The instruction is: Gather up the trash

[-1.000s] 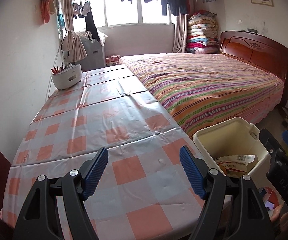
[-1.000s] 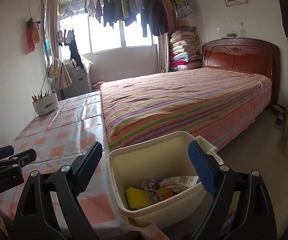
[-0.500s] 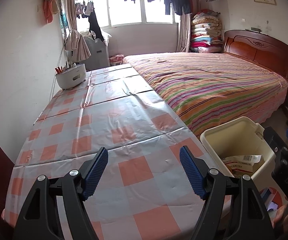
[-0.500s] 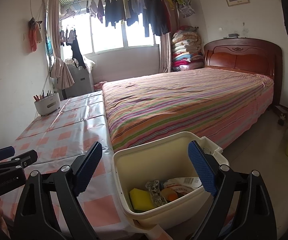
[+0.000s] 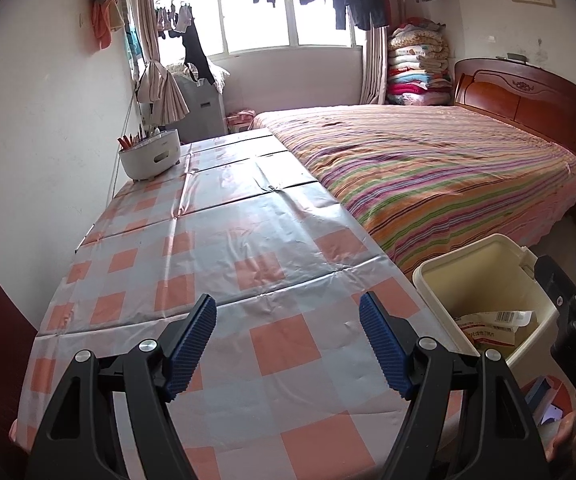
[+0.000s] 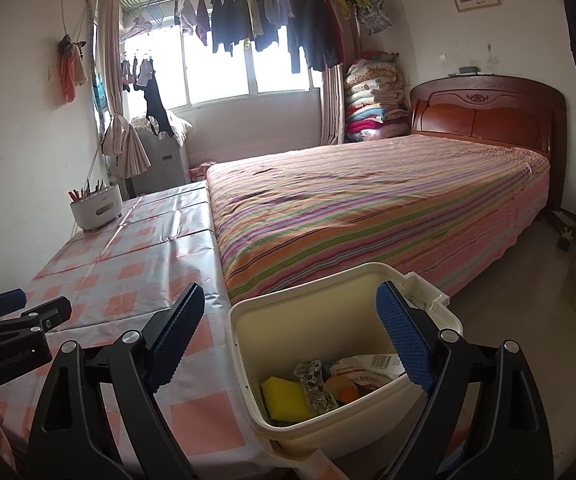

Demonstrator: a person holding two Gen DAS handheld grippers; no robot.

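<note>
Fingers (image 6: pixel 190 322) spread, cream bin (image 6: pixel 311 312) holding yellow sponge (image 6: pixel 284 396), wrappers (image 6: pixel 367 364)

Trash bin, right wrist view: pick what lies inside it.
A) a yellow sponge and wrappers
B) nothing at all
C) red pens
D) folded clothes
A: the cream trash bin holds a yellow sponge beside a crumpled clear wrapper and a printed packet.

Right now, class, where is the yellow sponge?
In the right wrist view, the yellow sponge lies at the bottom left of the cream bin, beside a crumpled clear wrapper.
</note>
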